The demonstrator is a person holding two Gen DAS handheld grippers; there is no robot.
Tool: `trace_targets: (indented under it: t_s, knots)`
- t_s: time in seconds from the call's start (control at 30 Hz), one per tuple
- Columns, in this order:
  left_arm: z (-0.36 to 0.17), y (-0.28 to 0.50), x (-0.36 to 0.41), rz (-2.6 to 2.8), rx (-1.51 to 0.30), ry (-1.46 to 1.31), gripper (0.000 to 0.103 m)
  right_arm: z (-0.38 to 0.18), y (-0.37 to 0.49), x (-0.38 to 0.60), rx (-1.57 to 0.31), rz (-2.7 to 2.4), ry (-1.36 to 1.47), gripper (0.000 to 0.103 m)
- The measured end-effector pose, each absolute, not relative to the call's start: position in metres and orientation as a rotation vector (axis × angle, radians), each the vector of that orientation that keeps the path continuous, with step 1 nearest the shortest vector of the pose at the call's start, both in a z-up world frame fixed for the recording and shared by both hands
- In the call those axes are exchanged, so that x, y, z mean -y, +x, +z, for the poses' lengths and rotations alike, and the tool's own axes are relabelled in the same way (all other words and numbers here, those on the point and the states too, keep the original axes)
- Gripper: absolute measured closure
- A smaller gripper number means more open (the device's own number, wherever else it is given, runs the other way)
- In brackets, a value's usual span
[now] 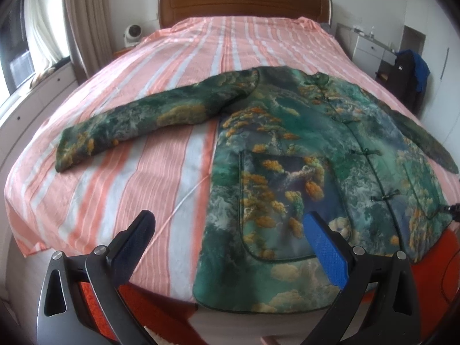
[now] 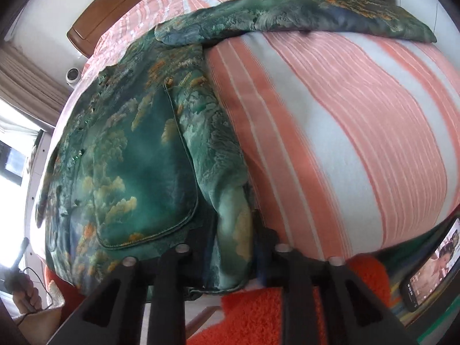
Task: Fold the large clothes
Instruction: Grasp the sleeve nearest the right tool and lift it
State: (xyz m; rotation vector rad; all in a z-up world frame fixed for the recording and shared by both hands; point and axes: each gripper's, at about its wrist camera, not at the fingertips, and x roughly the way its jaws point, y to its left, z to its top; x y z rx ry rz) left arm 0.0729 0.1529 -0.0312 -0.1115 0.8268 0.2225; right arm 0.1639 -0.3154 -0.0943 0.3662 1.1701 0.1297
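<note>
A green jacket (image 1: 302, 149) with a yellow and white landscape print lies spread face up on the striped bed (image 1: 161, 155), both sleeves out to the sides. My left gripper (image 1: 227, 230) is open, hovering above the jacket's near left hem and pocket, touching nothing. My right gripper (image 2: 230, 247) is shut on the jacket's (image 2: 138, 155) bottom right hem corner, which bunches between its fingers at the bed's near edge. The right sleeve (image 2: 302, 14) stretches across the bed beyond it.
A wooden headboard (image 1: 244, 3) stands at the far end. A white nightstand (image 1: 371, 49) and a dark bag (image 1: 408, 77) are at the right, a small fan (image 1: 132, 33) and curtains at the left. A phone (image 2: 431, 267) lies beside an orange fluffy blanket (image 2: 258, 310).
</note>
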Motion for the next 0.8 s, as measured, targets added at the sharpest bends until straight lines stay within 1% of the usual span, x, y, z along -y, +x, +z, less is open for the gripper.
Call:
trace_targets:
  t_s: [0.07, 0.1, 0.17, 0.27, 0.33, 0.4, 0.53, 0.57, 0.6, 0.63, 0.67, 0.77, 0.8]
  knots:
    - [-0.026, 0.071, -0.151, 0.23, -0.804, -0.096, 0.0, -0.082, 0.165, 0.322, -1.141, 0.122, 0.371, 0.051]
    - [-0.025, 0.071, -0.151, 0.234, -0.798, -0.092, 0.0, -0.072, 0.167, 0.332, -1.107, 0.117, 0.382, 0.05]
    - [-0.023, 0.072, -0.151, 0.238, -0.793, -0.095, 0.0, -0.055, 0.174, 0.355, -1.045, 0.097, 0.428, 0.05]
    - [-0.024, 0.077, -0.152, 0.241, -0.798, -0.12, 0.0, -0.04, 0.197, 0.409, -0.931, 0.027, 0.594, 0.046]
    - [-0.024, 0.08, -0.152, 0.239, -0.804, -0.139, 0.0, -0.049, 0.216, 0.448, -0.877, -0.058, 0.707, 0.046]
    - [-0.023, 0.081, -0.151, 0.241, -0.811, -0.136, 0.0, -0.068, 0.239, 0.485, -0.82, -0.151, 0.825, 0.046]
    - [-0.021, 0.086, -0.147, 0.266, -0.825, -0.094, 0.0, -0.097, 0.271, 0.528, -0.718, -0.301, 0.972, 0.047]
    - [-0.021, 0.087, -0.148, 0.271, -0.827, -0.092, 0.0, -0.099, 0.273, 0.533, -0.697, -0.316, 1.0, 0.054]
    - [-0.021, 0.088, -0.149, 0.276, -0.829, -0.093, 0.0, -0.102, 0.278, 0.54, -0.664, -0.341, 1.036, 0.068]
    - [-0.022, 0.089, -0.151, 0.278, -0.83, -0.098, 0.0, -0.102, 0.283, 0.542, -0.657, -0.359, 1.045, 0.077]
    - [-0.022, 0.089, -0.152, 0.279, -0.83, -0.104, 0.0, -0.096, 0.288, 0.545, -0.654, -0.38, 1.033, 0.089]
    - [-0.025, 0.092, -0.153, 0.275, -0.824, -0.103, 0.0, -0.034, 0.314, 0.516, -0.6, -0.315, 0.852, 0.091]
    - [-0.027, 0.094, -0.153, 0.273, -0.825, -0.102, 0.0, -0.001, 0.327, 0.493, -0.573, -0.25, 0.762, 0.091]
